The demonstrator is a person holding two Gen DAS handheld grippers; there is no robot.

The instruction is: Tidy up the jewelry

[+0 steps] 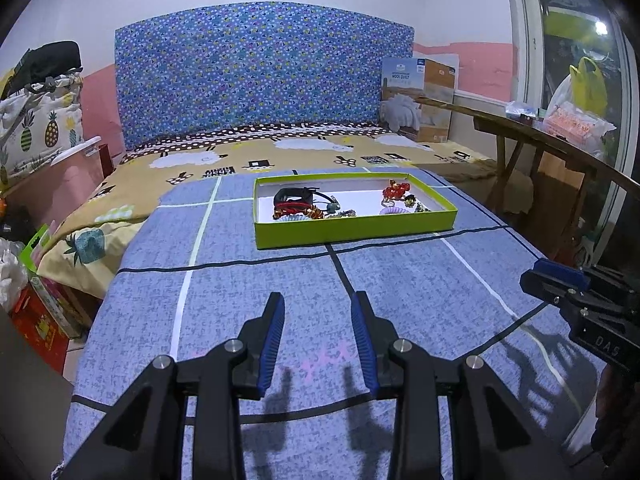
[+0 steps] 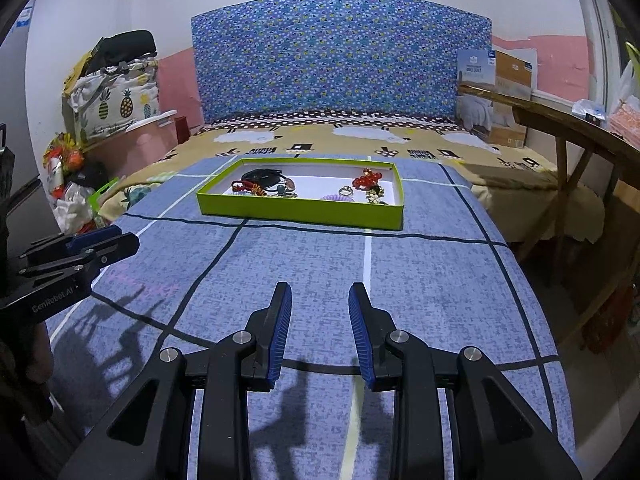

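A shallow lime-green tray (image 1: 352, 233) (image 2: 300, 212) with a white floor lies on the blue checked blanket, well ahead of both grippers. Inside it, a black and red band pile (image 1: 294, 200) (image 2: 262, 178) sits at the left, and a red bead cluster (image 1: 396, 190) (image 2: 367, 179) at the right. A purple coil tie (image 1: 391, 211) (image 2: 339, 197) and a ring (image 2: 345, 190) lie near the front wall. My left gripper (image 1: 319, 300) is open over bare blanket. My right gripper (image 2: 319, 290) is open too, with nothing between its fingers. Each gripper shows at the other view's edge.
The blanket (image 1: 400, 280) covers the near half of a bed with a blue dotted headboard (image 1: 260, 72). A wooden bench (image 1: 560, 140) runs along the right side. Bags and boxes (image 2: 112, 92) are stacked on the left. A cardboard box (image 1: 424, 96) stands at the far right corner.
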